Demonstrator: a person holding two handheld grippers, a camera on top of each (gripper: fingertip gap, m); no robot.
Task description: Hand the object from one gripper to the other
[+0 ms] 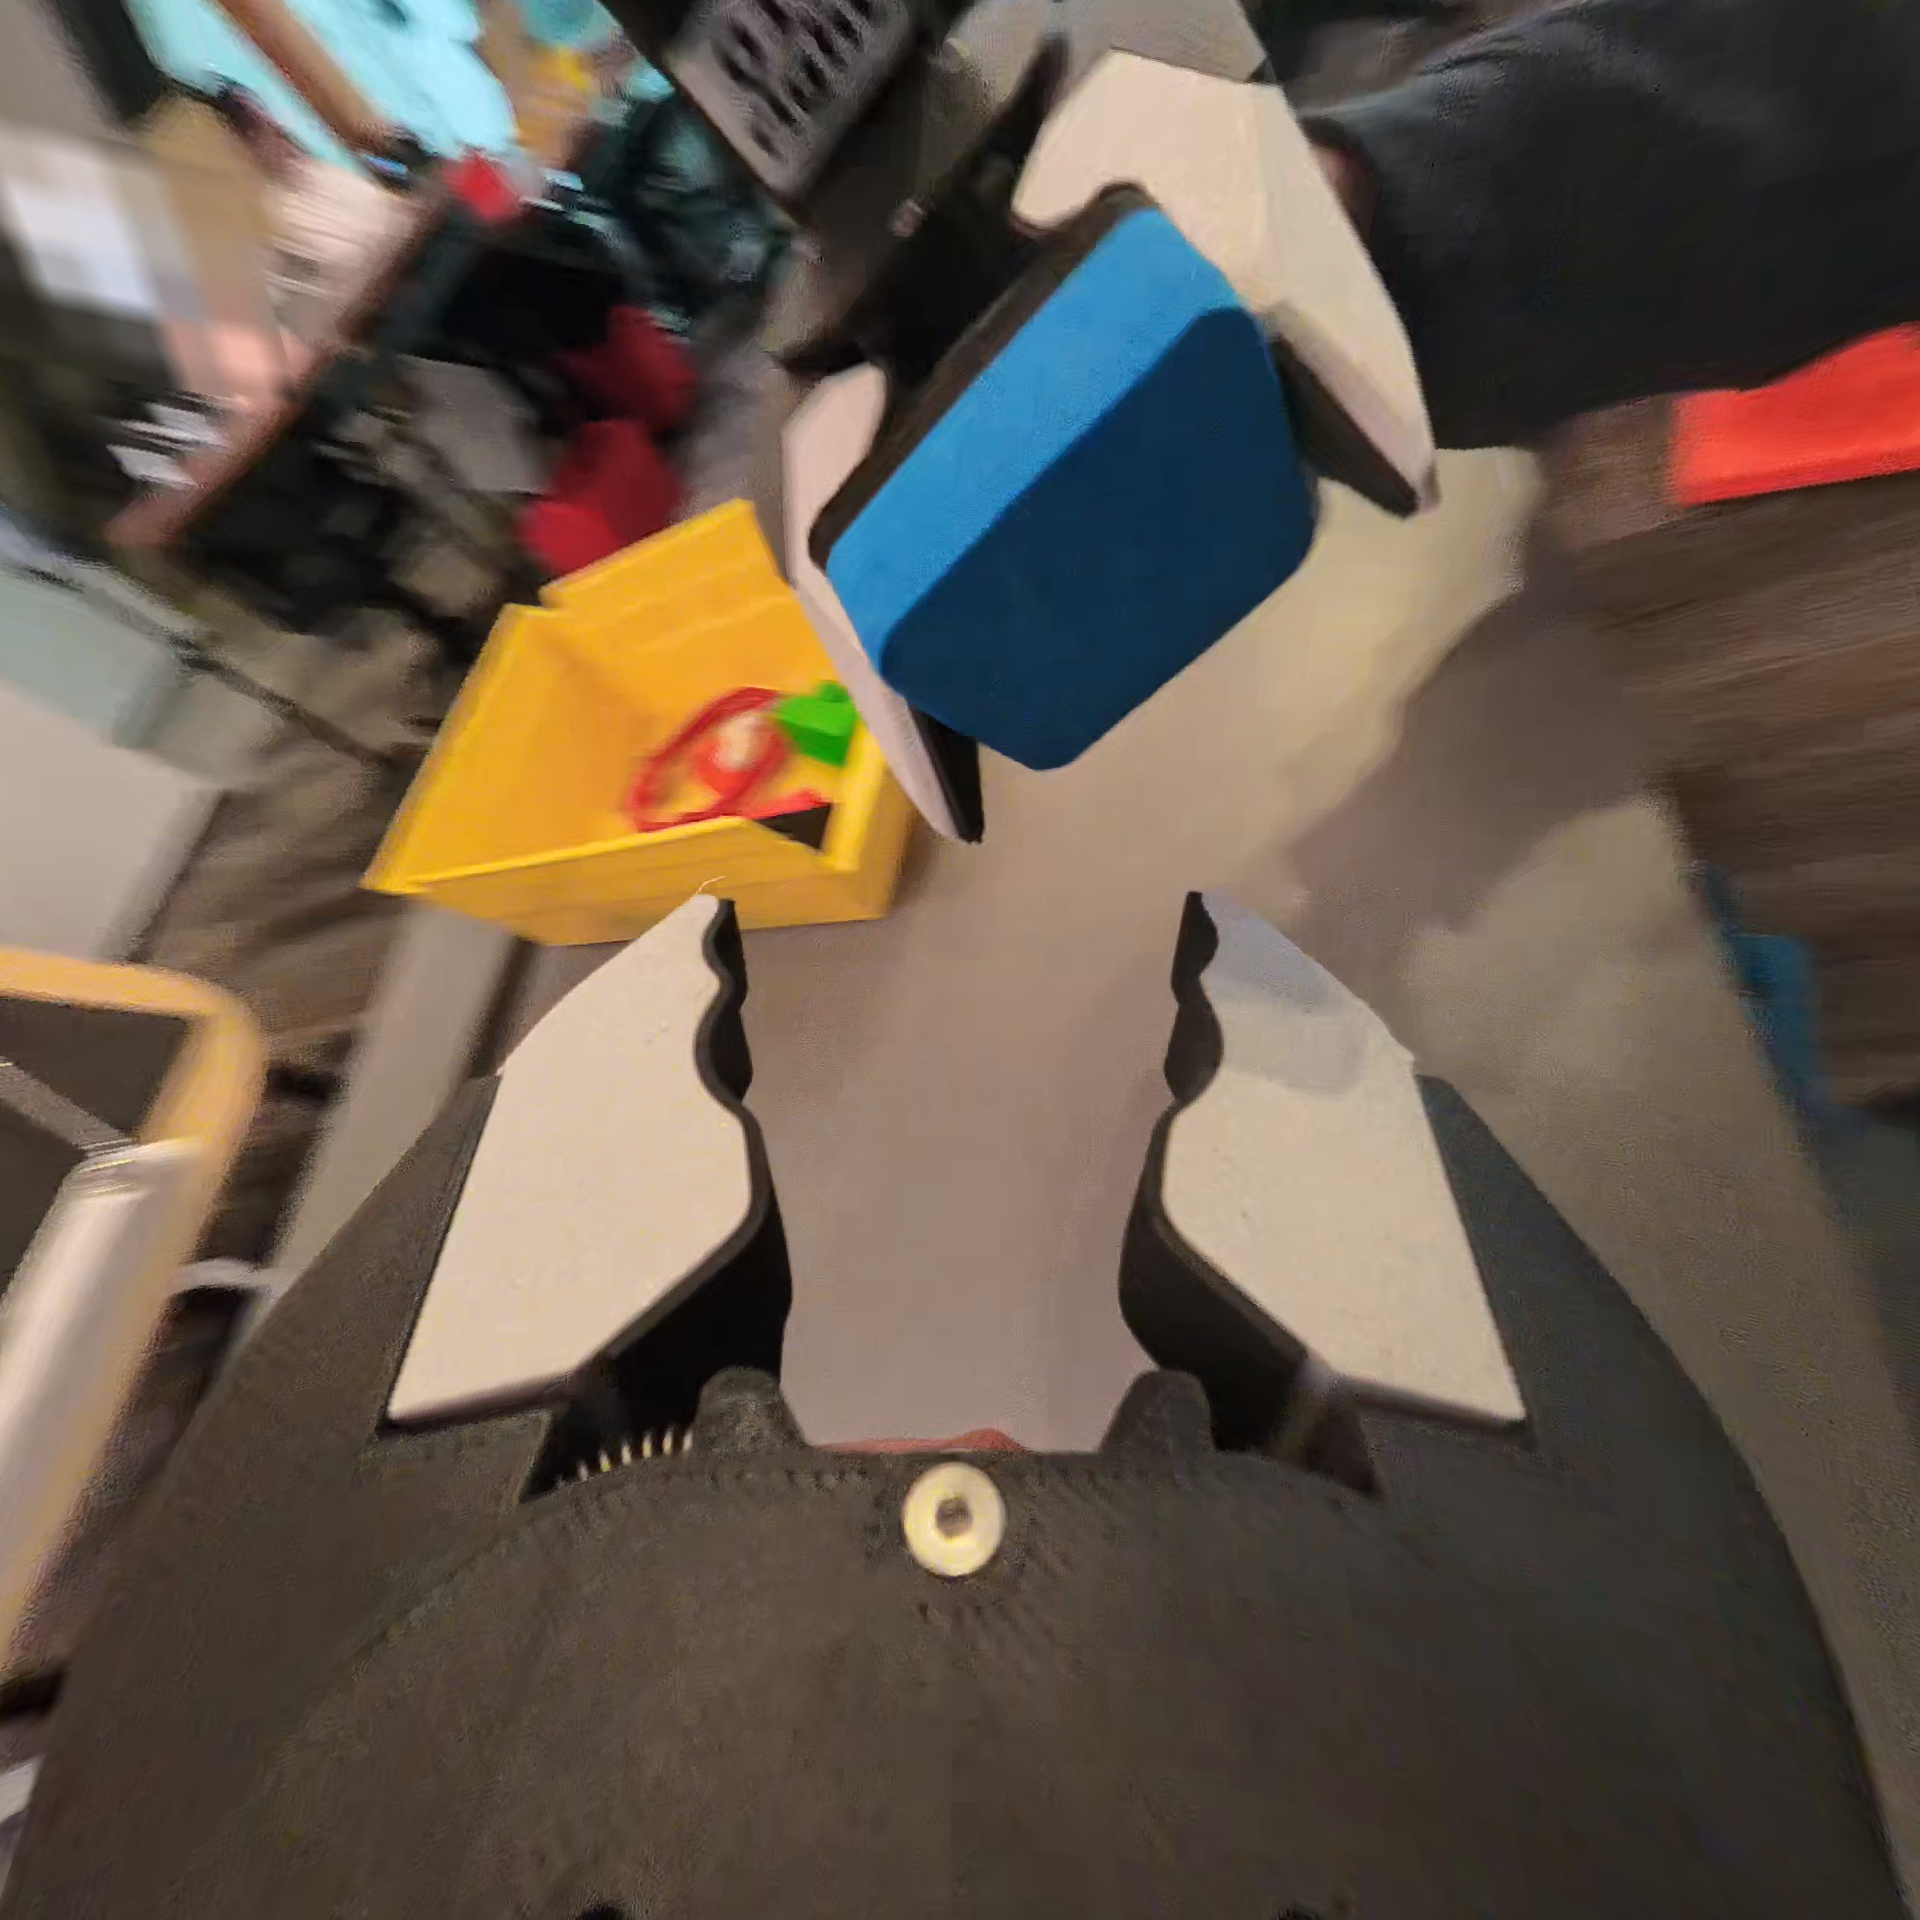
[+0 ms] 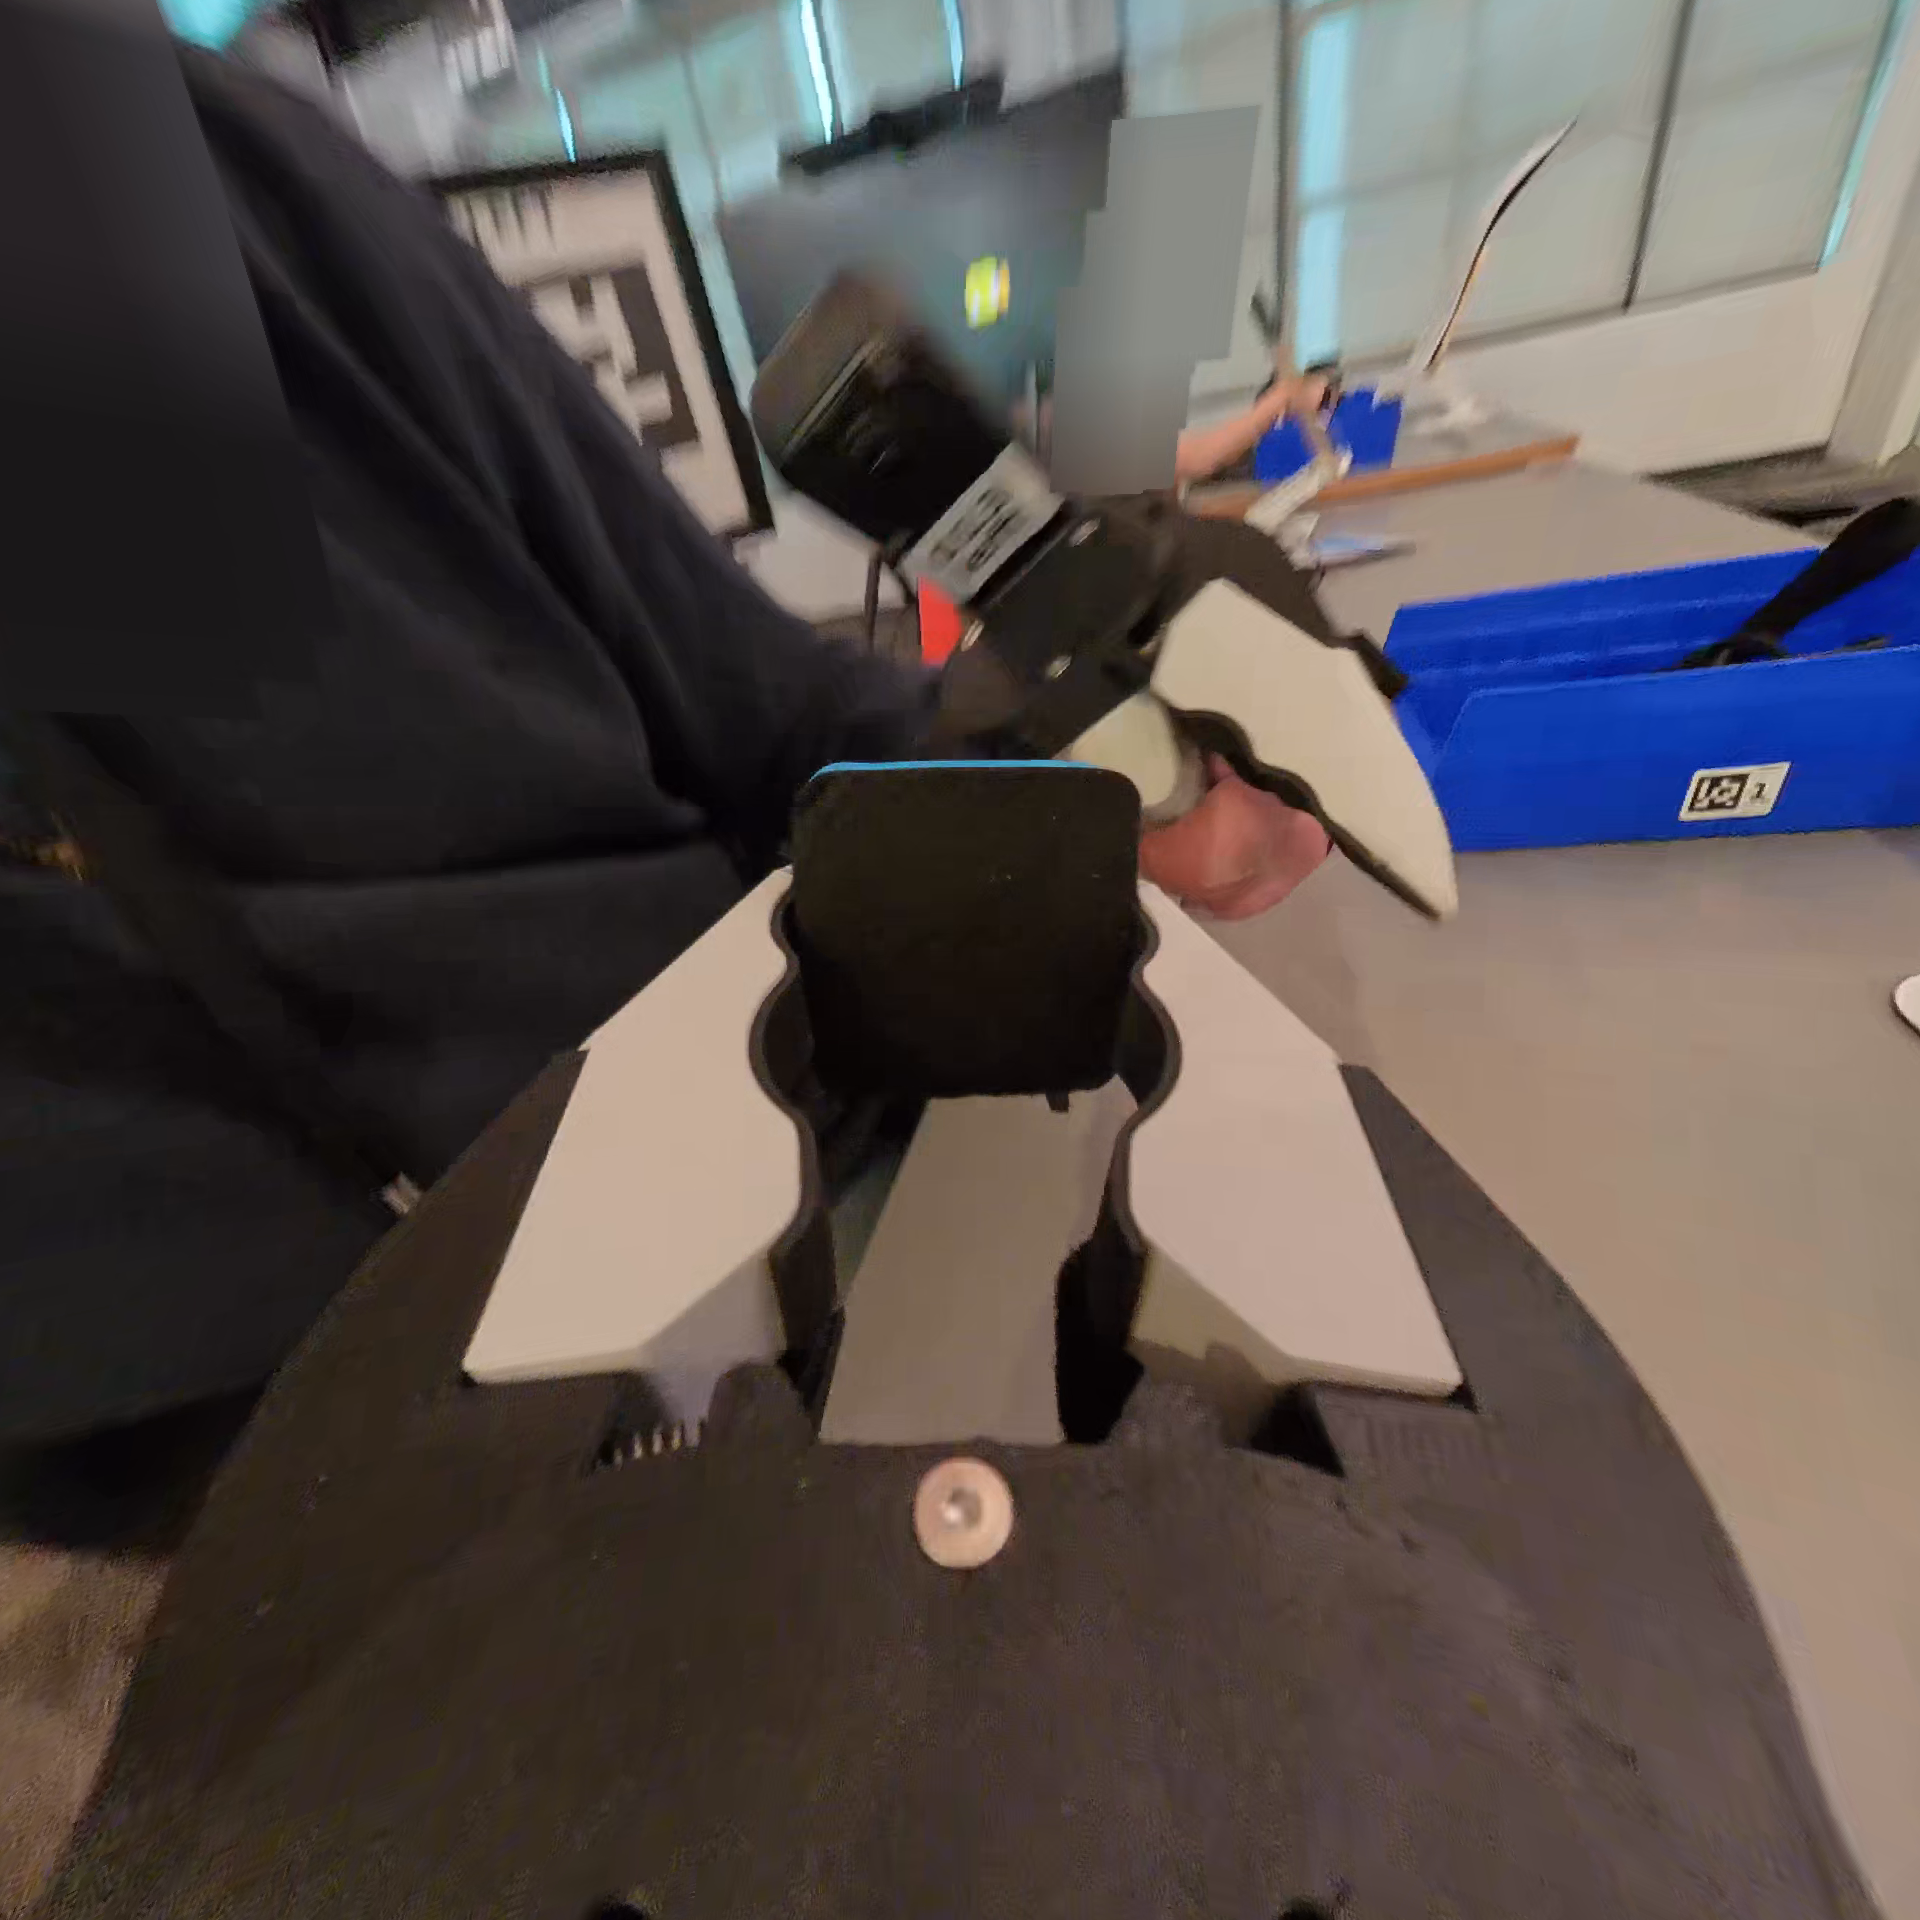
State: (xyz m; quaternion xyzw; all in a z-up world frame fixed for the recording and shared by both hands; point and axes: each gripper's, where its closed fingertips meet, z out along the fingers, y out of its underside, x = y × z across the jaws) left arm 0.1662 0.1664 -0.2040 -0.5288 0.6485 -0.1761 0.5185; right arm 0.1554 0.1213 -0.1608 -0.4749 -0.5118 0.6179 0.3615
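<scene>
The left gripper (image 1: pixel 956 914) is nearest, jaws spread and empty. Beyond it the right gripper (image 1: pixel 1132 582) clamps a blue foam block (image 1: pixel 1070 499) with a black backing, long axis tilted down toward the left gripper, above the grey worktop (image 1: pixel 1039 1039). Farther left sits a yellow bin (image 1: pixel 540 748).

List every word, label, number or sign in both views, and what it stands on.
White sticker on the blue plastic bin's front wall: square code plus one small character, not transcribed.
White label on the left gripper's black body: blurred, unreadable.
Black-framed black-and-white patterned board: blurred, no legible words.
Blue foam block in the right gripper: none.
Left wrist view: none.
</scene>
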